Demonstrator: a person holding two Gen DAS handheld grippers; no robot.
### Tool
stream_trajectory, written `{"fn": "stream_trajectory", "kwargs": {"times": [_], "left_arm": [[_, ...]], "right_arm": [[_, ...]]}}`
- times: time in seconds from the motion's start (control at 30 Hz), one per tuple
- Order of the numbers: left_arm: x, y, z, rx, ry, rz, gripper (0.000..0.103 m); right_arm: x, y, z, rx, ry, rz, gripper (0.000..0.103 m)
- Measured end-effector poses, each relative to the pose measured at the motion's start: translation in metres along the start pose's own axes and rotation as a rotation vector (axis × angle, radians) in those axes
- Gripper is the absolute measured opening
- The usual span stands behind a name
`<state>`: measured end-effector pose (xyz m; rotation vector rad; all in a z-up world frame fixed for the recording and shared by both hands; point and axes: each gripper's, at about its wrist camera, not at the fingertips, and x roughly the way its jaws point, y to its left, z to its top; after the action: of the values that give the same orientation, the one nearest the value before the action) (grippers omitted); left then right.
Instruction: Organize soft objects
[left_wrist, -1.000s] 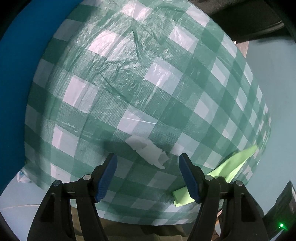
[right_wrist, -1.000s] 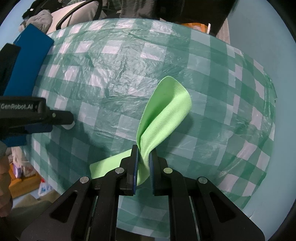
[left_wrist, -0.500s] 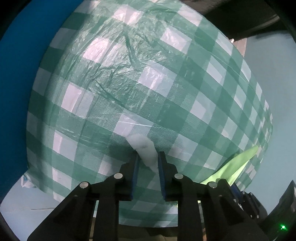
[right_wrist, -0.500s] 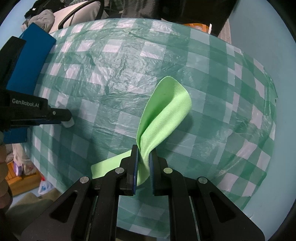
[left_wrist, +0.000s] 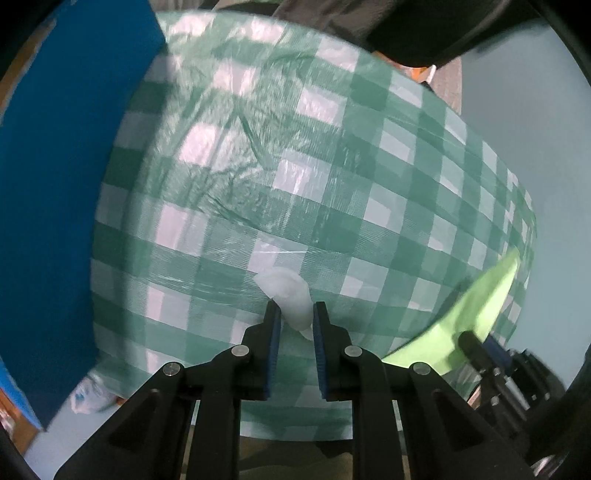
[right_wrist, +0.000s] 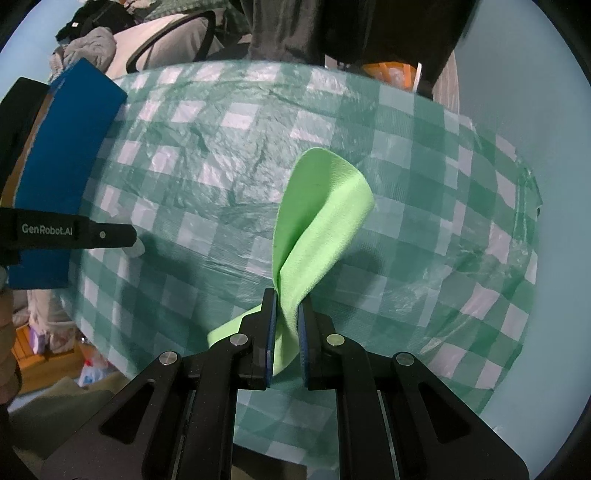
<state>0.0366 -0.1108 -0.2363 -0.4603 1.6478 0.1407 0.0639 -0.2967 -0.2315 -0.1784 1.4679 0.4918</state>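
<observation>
My left gripper (left_wrist: 295, 314) is shut on a small white soft scrap (left_wrist: 290, 291) and holds it just above the green checked tablecloth (left_wrist: 332, 166). My right gripper (right_wrist: 287, 306) is shut on a light green cloth (right_wrist: 321, 218), which stands up in a fold above the jaws. The green cloth also shows at the right in the left wrist view (left_wrist: 476, 314). The left gripper shows at the left in the right wrist view (right_wrist: 135, 238), with a bit of the white scrap (right_wrist: 137, 249) at its tip.
A blue box (right_wrist: 70, 155) stands at the table's left edge and fills the left of the left wrist view (left_wrist: 55, 184). A person in dark clothes (right_wrist: 332, 29) stands behind the table. Clutter lies on the floor at the lower left (right_wrist: 55, 332).
My left gripper closed on the white scrap and lifted it a little off the cloth, swinging its view to the right. My right gripper held still with the green cloth.
</observation>
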Motion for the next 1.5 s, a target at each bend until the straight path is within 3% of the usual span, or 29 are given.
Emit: {"fn": "stream_trajectory", "kwargs": {"times": [0.27, 0.37, 0.4, 0.43, 0.5, 0.87, 1.37, 1.47, 1.5], "left_arm": [[-0.027, -0.003, -0.006, 0.099, -0.054, 0.032, 0.017], [-0.032, 0.001, -0.008, 0.122, -0.065, 0.039, 0.017], [-0.034, 0.002, -0.009, 0.129, -0.067, 0.041, 0.017], [-0.035, 0.003, -0.009, 0.136, -0.071, 0.046, 0.017], [-0.036, 0.005, -0.01, 0.15, -0.077, 0.056, 0.017], [-0.044, 0.021, -0.01, 0.215, -0.079, 0.086, 0.017], [-0.06, 0.036, -0.01, 0.275, -0.1, 0.087, 0.017], [-0.063, 0.04, -0.011, 0.277, -0.102, 0.085, 0.017], [-0.064, 0.041, -0.011, 0.277, -0.103, 0.084, 0.017]], "right_arm": [[-0.018, 0.01, 0.007, -0.009, -0.037, 0.011, 0.009], [-0.014, 0.006, 0.008, 0.046, -0.023, 0.043, 0.009], [-0.009, 0.0, 0.009, 0.09, -0.001, 0.057, 0.013], [-0.006, -0.004, 0.008, 0.119, 0.015, 0.067, 0.037], [0.008, -0.014, 0.006, 0.199, 0.048, 0.067, 0.066], [0.036, -0.018, 0.01, 0.357, 0.047, -0.007, 0.066], [0.057, 0.009, 0.018, 0.345, 0.044, -0.19, 0.065], [0.056, 0.018, 0.015, 0.346, 0.034, -0.176, 0.052], [0.055, 0.021, 0.014, 0.336, 0.032, -0.175, 0.043]]}}
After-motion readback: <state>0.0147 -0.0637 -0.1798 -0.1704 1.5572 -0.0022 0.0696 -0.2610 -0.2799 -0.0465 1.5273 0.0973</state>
